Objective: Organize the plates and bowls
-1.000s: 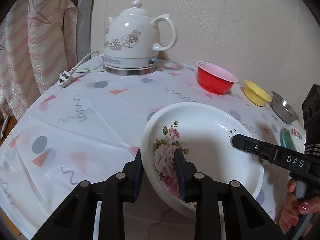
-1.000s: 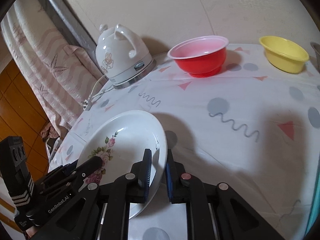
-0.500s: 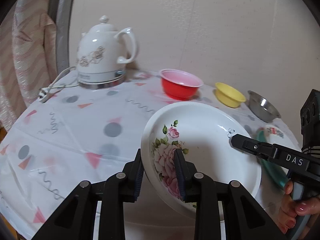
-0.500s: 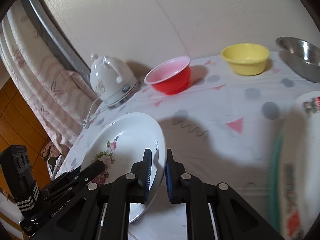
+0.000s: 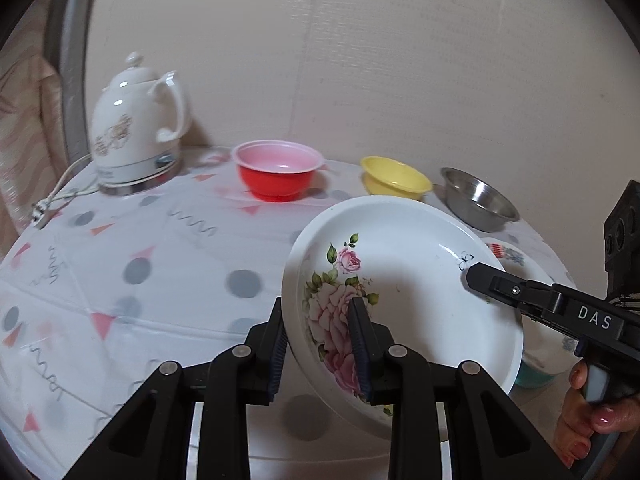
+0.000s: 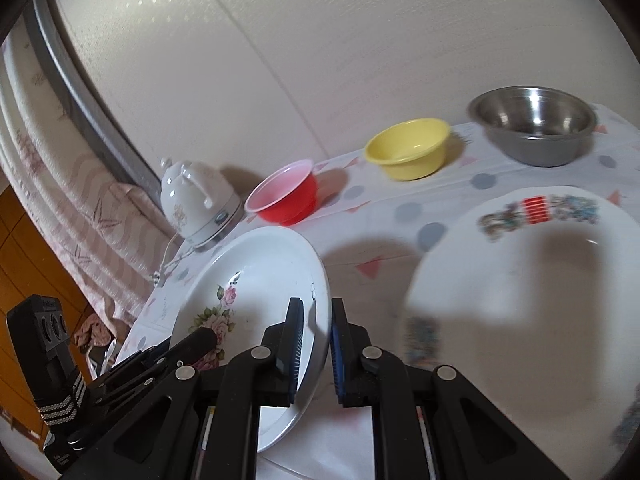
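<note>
Gripping the rose plate (image 5: 404, 280) by its near-left rim with the left gripper (image 5: 320, 344), one pad outside the rim and one on the painted roses, jaws partly closed around it. Clamping the opposite rim with the right gripper (image 6: 314, 354), jaws nearly together on the thin edge. Holding the plate tilted between the two, clear of the table (image 5: 160, 248).

Showing, in the left wrist view only, a hand (image 5: 588, 424) wrapped around the right gripper's trigger handle, fingers curled under it, at lower right. Showing, in the right wrist view only, a large patterned plate (image 6: 540, 280) lying on the cloth just to the right of the held one, blurred; only a sliver of it peeking out behind the rose plate in the left view. Angling both grippers downward over the table.

Standing farther back, along the wall: a white kettle (image 5: 136, 128), then a red bowl (image 5: 276, 174), a yellow bowl (image 5: 396, 176) and a steel bowl (image 5: 478, 198), each apart from the next.
</note>
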Tool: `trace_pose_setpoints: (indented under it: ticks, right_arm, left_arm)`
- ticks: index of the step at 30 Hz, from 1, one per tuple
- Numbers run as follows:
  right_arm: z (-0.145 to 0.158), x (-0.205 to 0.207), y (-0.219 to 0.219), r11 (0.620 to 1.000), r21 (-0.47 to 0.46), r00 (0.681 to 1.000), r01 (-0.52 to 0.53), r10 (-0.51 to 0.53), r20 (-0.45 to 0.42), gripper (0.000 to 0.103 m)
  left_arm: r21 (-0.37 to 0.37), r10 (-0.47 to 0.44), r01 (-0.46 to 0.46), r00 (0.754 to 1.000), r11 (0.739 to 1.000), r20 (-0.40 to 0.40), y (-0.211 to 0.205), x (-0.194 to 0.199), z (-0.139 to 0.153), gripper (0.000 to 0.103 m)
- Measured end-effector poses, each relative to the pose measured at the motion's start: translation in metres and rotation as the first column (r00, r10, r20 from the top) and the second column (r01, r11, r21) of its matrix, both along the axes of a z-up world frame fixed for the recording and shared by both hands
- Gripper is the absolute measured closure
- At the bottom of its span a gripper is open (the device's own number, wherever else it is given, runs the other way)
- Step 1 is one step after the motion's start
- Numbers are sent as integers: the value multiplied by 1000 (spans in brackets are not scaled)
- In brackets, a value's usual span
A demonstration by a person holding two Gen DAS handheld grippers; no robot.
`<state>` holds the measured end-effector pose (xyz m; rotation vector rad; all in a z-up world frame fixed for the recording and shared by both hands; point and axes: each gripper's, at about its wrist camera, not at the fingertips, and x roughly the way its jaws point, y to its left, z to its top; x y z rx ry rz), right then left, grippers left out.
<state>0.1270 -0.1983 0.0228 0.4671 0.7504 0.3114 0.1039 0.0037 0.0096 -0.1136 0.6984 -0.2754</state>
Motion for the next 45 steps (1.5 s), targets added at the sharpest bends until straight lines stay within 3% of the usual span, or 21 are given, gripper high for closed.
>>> trace_pose_setpoints:
  ticks: [24, 31, 45]
  right_arm:
    - [0, -43, -110, 976, 26, 976, 216, -216, -10, 90]
    - [-11, -51, -138, 962, 44, 963, 269, -267, -43, 90]
    - [-26, -54, -164, 945, 54, 944, 321, -315, -98, 90]
  left_arm:
    - [-7, -198, 198, 980, 980, -30, -119, 9, -3, 73]
    - [20, -237, 238, 971, 971, -37, -150, 12, -3, 73]
    - [49, -266, 271, 960, 961, -90, -179, 19, -15, 73]
